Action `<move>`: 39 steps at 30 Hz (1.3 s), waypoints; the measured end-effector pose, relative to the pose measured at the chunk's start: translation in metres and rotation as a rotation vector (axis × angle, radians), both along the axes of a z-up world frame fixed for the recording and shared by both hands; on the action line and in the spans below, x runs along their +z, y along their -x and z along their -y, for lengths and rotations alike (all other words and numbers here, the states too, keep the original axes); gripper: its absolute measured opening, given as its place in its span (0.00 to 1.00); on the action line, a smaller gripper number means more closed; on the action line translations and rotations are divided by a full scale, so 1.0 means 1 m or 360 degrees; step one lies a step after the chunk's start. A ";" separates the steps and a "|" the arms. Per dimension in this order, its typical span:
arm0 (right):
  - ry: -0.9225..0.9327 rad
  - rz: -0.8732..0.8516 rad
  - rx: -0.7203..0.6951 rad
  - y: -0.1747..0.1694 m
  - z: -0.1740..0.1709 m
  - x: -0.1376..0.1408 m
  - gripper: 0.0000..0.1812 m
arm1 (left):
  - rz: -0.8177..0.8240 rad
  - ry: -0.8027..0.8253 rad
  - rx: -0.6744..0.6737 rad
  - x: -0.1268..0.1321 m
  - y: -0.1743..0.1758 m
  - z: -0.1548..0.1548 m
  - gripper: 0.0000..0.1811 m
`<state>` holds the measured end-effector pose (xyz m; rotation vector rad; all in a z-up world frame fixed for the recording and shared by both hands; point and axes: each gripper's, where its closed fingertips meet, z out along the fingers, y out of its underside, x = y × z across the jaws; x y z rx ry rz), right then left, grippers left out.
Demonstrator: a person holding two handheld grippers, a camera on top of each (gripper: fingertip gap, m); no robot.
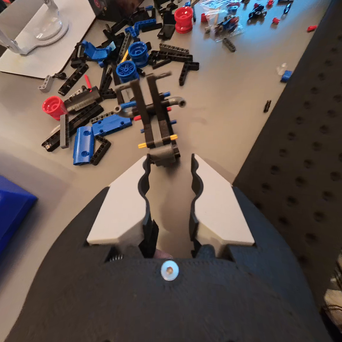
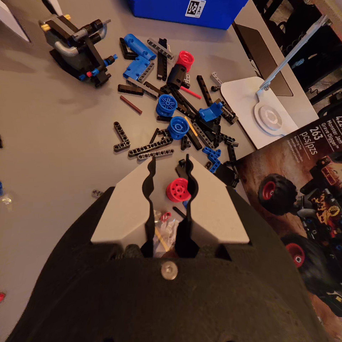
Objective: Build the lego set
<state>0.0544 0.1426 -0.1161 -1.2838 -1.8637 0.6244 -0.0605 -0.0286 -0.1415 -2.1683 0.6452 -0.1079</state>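
The half-built chassis (image 1: 155,118) stands on the table (image 1: 212,129), just beyond my left tongs (image 1: 169,159), which are wide open and empty. I judge it light and stiff, but its pins pop out; better grip the grey block (image 1: 162,153). My right tongs (image 2: 170,161) hover open, empty, above a red wheel (image 2: 177,190); loose beams (image 2: 149,148) lie farther.

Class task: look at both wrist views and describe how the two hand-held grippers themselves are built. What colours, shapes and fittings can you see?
Both look alike. The left gripper and right gripper each have a wide, rough-textured black body with a round silver screw at its centre, and two pale grey wedge-shaped fingers lined with black, wavy-edged pads. No cables or sleeves show.
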 end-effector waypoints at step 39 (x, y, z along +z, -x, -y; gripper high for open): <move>-0.0035 -0.0135 -0.0165 -0.004 -0.030 0.007 0.20 | 0.0221 -0.0340 0.0108 0.024 0.013 -0.025 0.42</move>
